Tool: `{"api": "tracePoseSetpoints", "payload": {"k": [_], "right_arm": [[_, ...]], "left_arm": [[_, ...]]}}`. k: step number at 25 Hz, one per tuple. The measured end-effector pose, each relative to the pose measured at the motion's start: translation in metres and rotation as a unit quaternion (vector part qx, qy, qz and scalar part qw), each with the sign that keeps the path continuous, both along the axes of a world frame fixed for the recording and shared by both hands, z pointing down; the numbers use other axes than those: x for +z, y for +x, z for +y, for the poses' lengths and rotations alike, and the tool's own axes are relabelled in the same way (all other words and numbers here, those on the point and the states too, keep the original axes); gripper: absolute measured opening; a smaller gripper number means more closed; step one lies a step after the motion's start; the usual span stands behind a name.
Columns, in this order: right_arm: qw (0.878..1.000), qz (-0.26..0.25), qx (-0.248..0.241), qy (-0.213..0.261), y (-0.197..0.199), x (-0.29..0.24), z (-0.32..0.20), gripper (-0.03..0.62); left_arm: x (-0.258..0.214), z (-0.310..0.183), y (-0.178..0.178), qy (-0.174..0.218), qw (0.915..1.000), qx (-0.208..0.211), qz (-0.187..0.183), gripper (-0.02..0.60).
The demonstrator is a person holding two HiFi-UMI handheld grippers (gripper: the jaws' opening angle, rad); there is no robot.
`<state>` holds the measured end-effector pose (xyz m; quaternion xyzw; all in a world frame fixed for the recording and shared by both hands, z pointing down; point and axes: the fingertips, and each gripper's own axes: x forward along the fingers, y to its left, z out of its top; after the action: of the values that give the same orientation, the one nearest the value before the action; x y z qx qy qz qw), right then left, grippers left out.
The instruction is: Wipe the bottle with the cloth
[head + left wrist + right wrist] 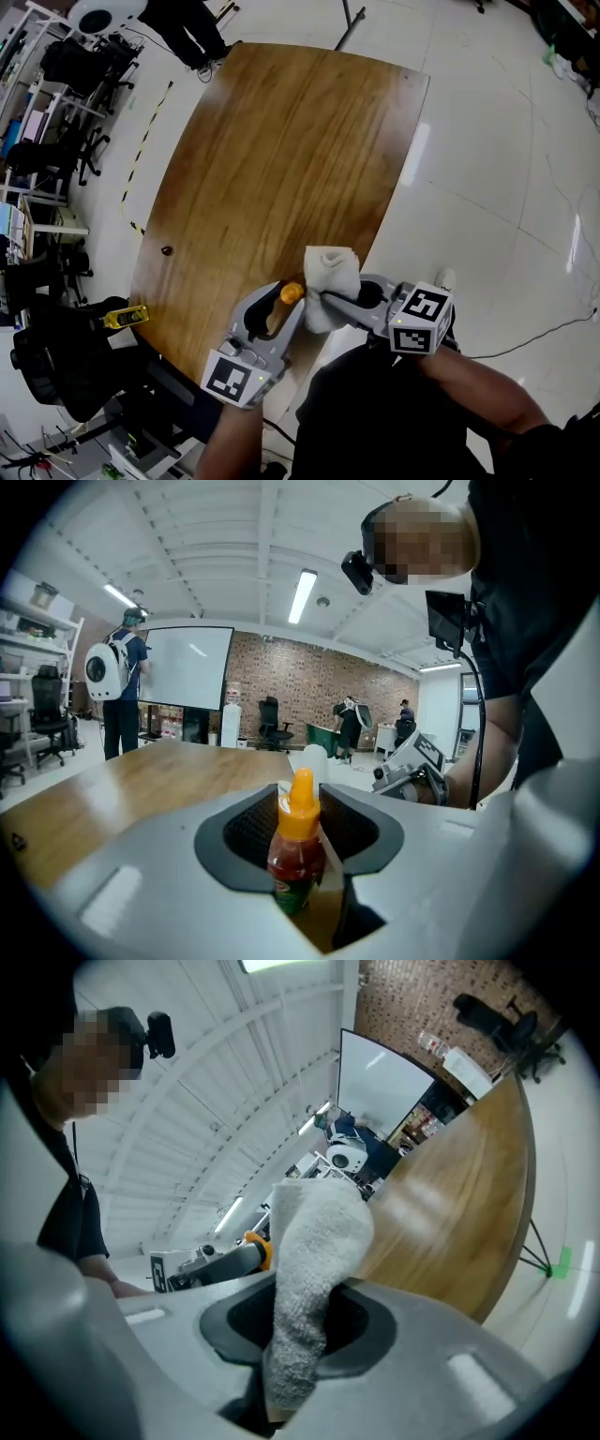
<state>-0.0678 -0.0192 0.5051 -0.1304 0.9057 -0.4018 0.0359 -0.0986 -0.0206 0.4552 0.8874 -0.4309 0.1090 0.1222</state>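
Bottle: red sauce, orange cap, over the near edge of the bench.
Left gripper: fingers clenched on the bottle.
Cloth: white and fluffy, sticking up just beside the bottle's cap.
Right gripper: fingers grasping the cloth.

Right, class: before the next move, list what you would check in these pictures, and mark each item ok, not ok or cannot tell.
1. Hold: left gripper clamps the bottle: ok.
2. Hold: right gripper clamps the cloth: ok.
3. Seal: orange cap sits on the bottle: ok.
4. Slack: loose cloth reaches past the jaws: ok.
5. Contact: cloth against bottle: cannot tell.
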Motion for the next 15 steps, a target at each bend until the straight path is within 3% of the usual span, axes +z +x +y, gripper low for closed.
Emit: {"api": "tracePoseSetpoints", "payload": {"k": [9,15], "right_arm": [[0.995,0.097,-0.010,-0.004,-0.001,0.048,-0.008,0.074],[0.975,0.219,-0.033,0.036,0.002,0.069,-0.016,0.074]], "left_arm": [[0.000,-0.003,0.003,-0.008,0.9998,-0.006,0.018,0.153],[0.002,-0.001,0.008,0.003,0.9997,-0.007,0.024,0.153]]}}
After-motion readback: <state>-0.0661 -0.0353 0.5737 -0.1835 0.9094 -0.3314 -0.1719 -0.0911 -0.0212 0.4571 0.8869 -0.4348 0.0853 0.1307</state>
